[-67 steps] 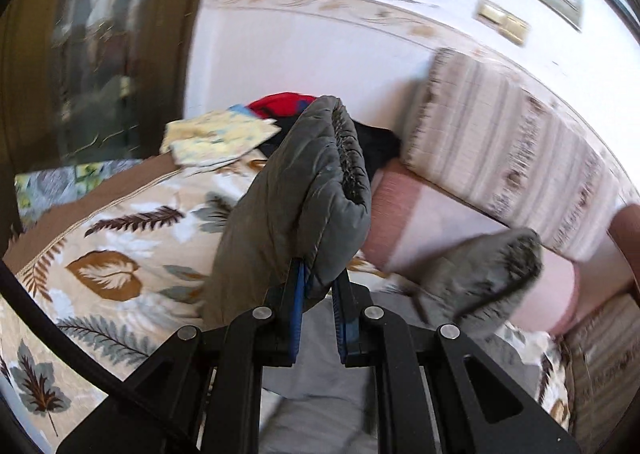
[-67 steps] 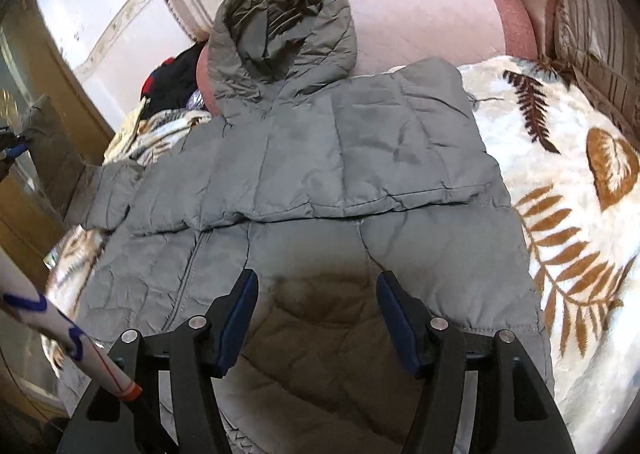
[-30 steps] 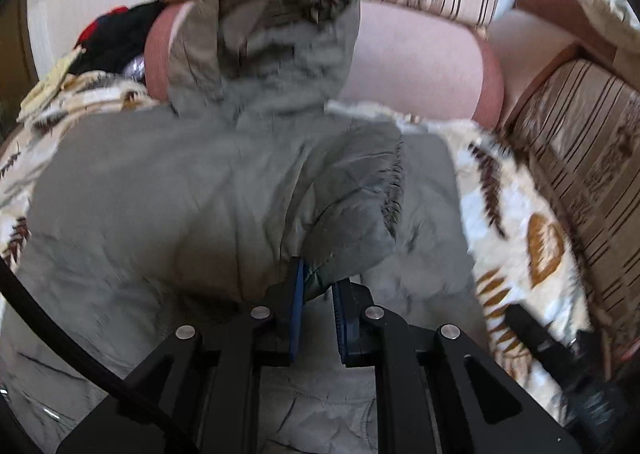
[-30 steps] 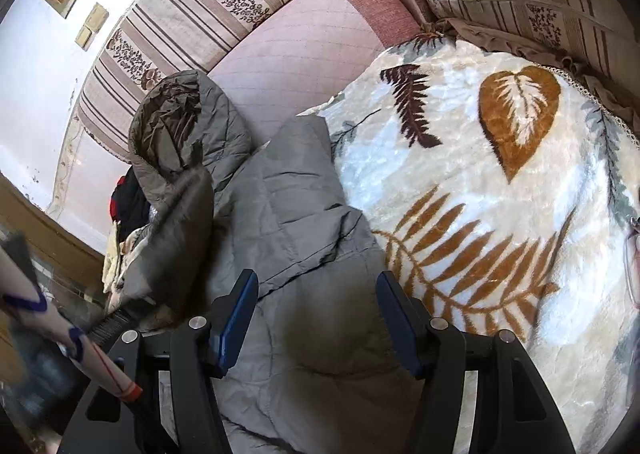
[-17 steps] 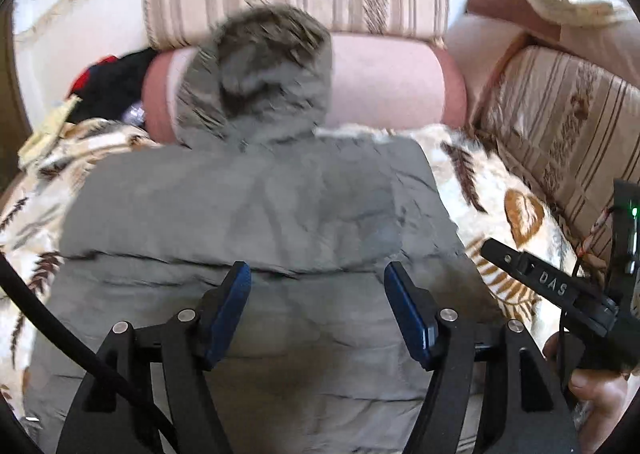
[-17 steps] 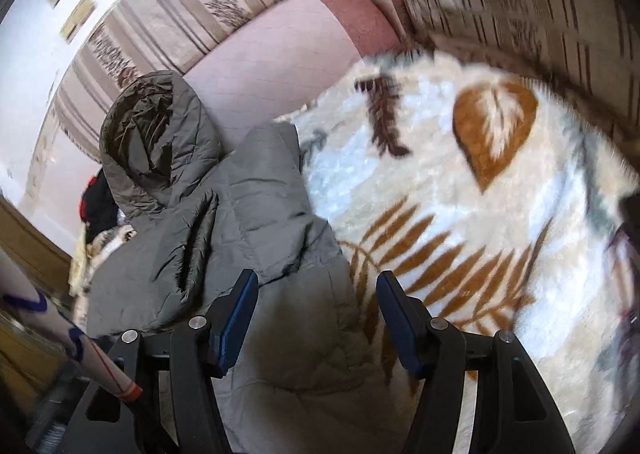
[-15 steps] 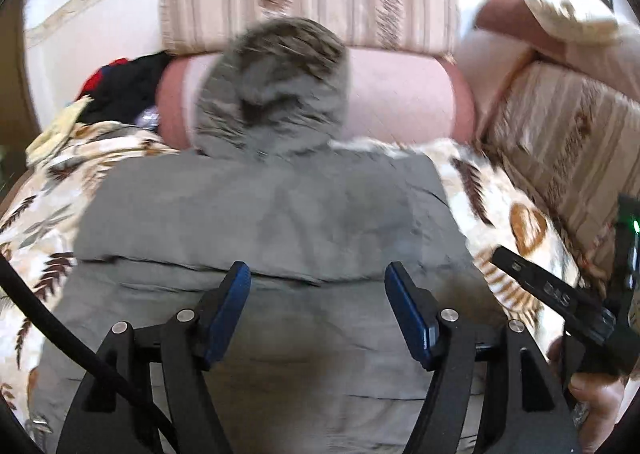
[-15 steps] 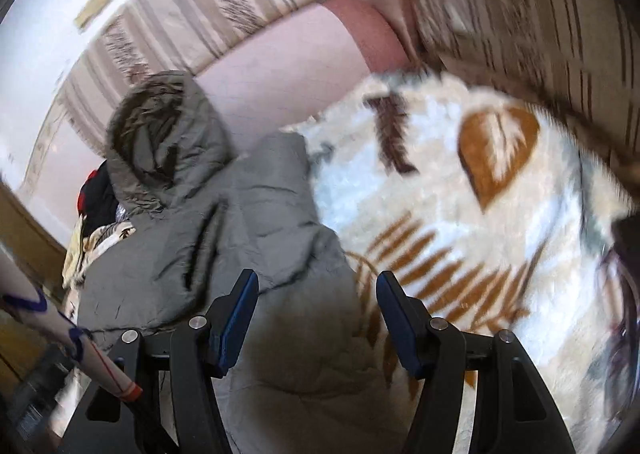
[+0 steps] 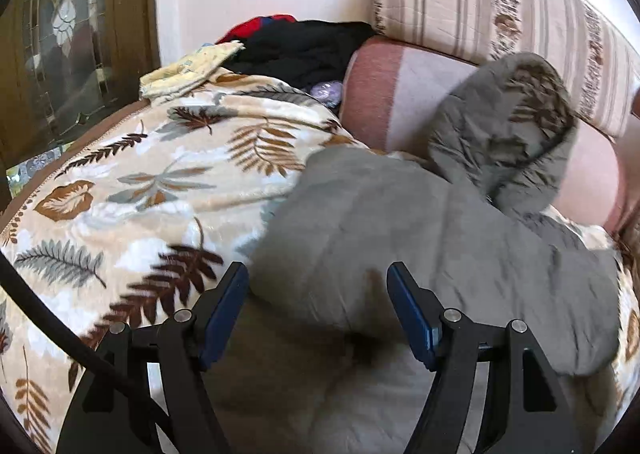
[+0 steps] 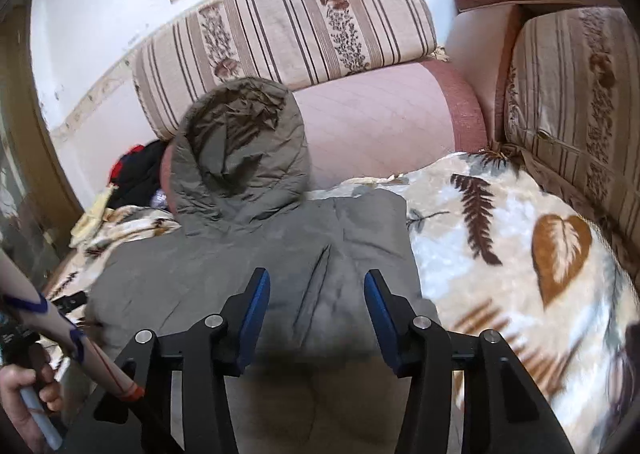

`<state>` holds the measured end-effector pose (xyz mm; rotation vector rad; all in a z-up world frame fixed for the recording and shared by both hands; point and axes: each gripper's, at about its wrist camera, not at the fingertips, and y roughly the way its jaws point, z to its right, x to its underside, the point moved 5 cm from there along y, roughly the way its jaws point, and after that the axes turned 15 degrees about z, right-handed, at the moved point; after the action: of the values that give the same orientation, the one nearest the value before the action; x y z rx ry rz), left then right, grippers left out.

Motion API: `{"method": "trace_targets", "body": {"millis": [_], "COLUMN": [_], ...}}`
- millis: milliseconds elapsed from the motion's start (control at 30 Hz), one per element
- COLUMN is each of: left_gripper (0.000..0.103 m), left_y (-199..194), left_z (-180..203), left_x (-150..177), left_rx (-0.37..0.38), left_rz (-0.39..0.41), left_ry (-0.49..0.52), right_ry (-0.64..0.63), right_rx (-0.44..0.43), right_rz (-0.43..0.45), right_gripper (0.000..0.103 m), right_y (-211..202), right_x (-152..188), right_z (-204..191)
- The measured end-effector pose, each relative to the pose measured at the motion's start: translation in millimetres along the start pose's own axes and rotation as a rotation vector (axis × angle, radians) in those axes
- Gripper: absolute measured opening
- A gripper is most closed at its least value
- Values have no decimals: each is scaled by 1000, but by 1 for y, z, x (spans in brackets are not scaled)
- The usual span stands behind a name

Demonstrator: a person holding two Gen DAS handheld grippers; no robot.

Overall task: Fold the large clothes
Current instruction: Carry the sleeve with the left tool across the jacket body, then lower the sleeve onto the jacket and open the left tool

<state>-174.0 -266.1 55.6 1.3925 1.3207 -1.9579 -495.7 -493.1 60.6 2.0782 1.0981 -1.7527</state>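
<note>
A grey-green padded hooded jacket [image 9: 420, 238] lies on the leaf-print blanket [image 9: 120, 194], both sleeves folded in over the body. Its hood [image 10: 240, 150] rests against the pink bolster [image 10: 376, 122]. My left gripper [image 9: 318, 294] stands open above the jacket's left edge, nothing between its blue pads [image 9: 224, 306]. In the right wrist view my right gripper [image 10: 316, 302] hovers over the middle of the jacket [image 10: 320, 254] below the hood; its jaws are closing with a gap still between them, and the pads press on no cloth.
Striped sofa cushions [image 10: 288, 26] line the back and the right side [image 10: 576, 102]. A heap of black and red clothes [image 9: 304, 42] and a yellow cloth [image 9: 188, 70] lie at the far left corner. A hand [image 10: 24, 398] with the other gripper shows at lower left. A glazed wooden door [image 9: 68, 46] stands left.
My left gripper let go of the sleeve it had carried across, opened, and swung left to the jacket's edge. My right gripper turned from the blanket side toward the jacket's middle, jaws narrower.
</note>
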Motion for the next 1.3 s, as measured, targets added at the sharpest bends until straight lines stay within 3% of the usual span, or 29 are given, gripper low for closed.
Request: {"method": "trace_targets", "body": {"millis": [67, 167, 267, 367, 500, 733, 900, 1133, 1300], "left_gripper": [71, 71, 72, 72, 72, 72, 72, 72, 72], "left_y": [9, 28, 48, 50, 41, 7, -28, -87, -126], "left_z": [2, 3, -1, 2, -1, 3, -5, -57, -99], "left_x": [1, 17, 41, 43, 42, 24, 24, 41, 40], "left_rx": [11, -17, -17, -25, -28, -8, -21, -113, -136], "left_rz": [1, -62, -165, -164, -155, -109, -80, -63, -72], "left_ry": [11, 41, -7, 16, -3, 16, 59, 72, 63], "right_ry": [-2, -84, -121, -80, -39, -69, -74, -61, -105], "right_rx": [-14, -2, 16, 21, 10, -14, -53, -124, -141], "right_rz": [-54, -92, -222, -311, -316, -221, -242, -307, -317], "right_gripper": [43, 42, 42, 43, 45, 48, 48, 49, 49], "right_y": [20, 35, 56, 69, 68, 32, 15, -26, -71], "right_x": [3, 15, 46, 65, 66, 42, 43, 68, 92], "right_z": [-5, -13, -11, -1, 5, -11, -22, -44, -49]}}
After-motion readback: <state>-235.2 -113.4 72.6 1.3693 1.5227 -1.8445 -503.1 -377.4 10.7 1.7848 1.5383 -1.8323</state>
